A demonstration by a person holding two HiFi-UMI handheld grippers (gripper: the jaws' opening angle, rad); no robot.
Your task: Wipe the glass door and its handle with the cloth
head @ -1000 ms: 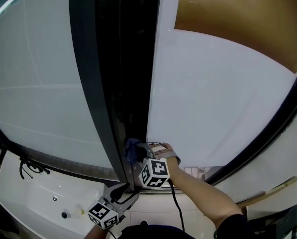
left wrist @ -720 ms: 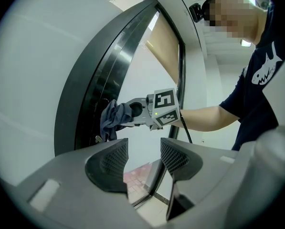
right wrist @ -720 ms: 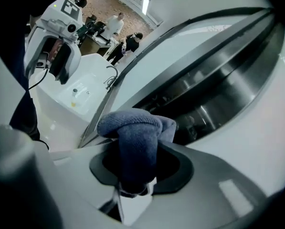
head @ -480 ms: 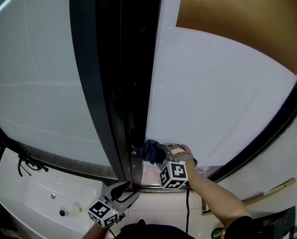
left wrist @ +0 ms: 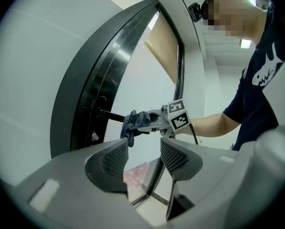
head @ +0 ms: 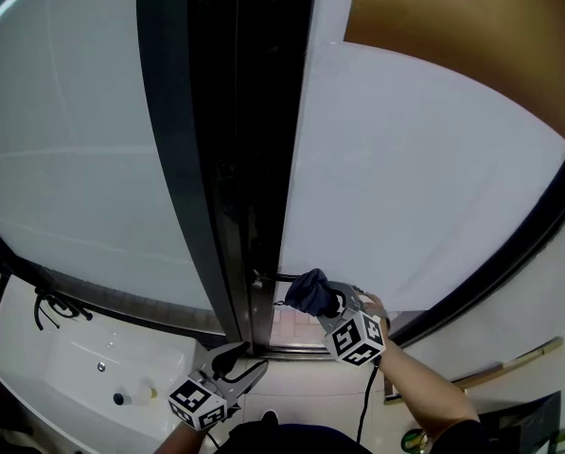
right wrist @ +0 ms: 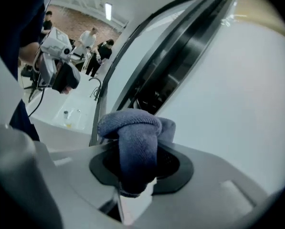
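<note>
Pinching: right gripper [head: 325, 301] clamps blue cloth [head: 308, 290]
Cloth: against black handle [head: 276, 276] of glass door [head: 405, 178]
Left gripper [head: 235, 357]: jaws spread, empty

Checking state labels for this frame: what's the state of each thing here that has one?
left gripper: open, empty, held low, off the door.
right gripper: shut on the cloth.
cloth: bunched, pressed on the handle's outer end.
handle: level, sticking out from the door's dark frame.
glass door: open or shut, cannot tell.
blind: partly down.
</note>
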